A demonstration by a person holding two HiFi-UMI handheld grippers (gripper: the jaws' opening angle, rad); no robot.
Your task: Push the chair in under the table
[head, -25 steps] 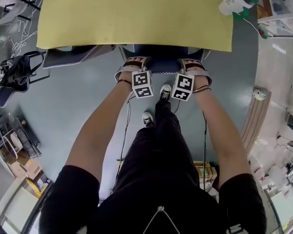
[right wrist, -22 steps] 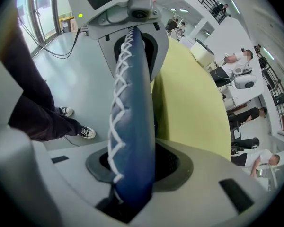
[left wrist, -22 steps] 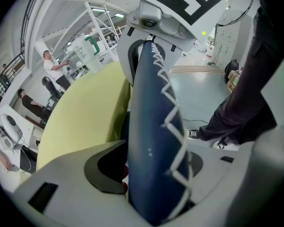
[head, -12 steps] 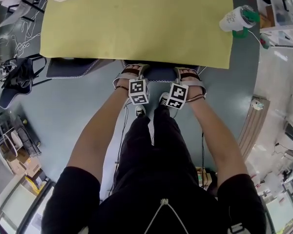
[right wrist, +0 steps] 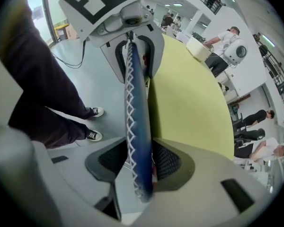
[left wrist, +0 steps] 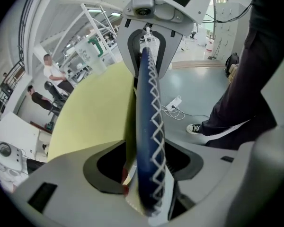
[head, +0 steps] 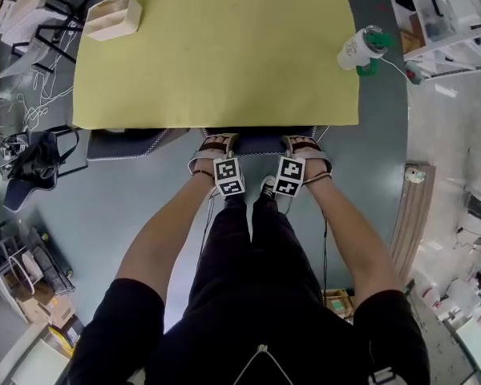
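Straddling the chair back [head: 260, 140], left gripper [head: 216, 146] and right gripper [head: 303, 146] have just been opening, jaws slack around it.

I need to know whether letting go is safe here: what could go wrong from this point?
The right gripper, whose jaws have just been opening, has the chair back between them, as does the left gripper; pulled off askew, either could drag it out. Pushed further, the back may knock the table.
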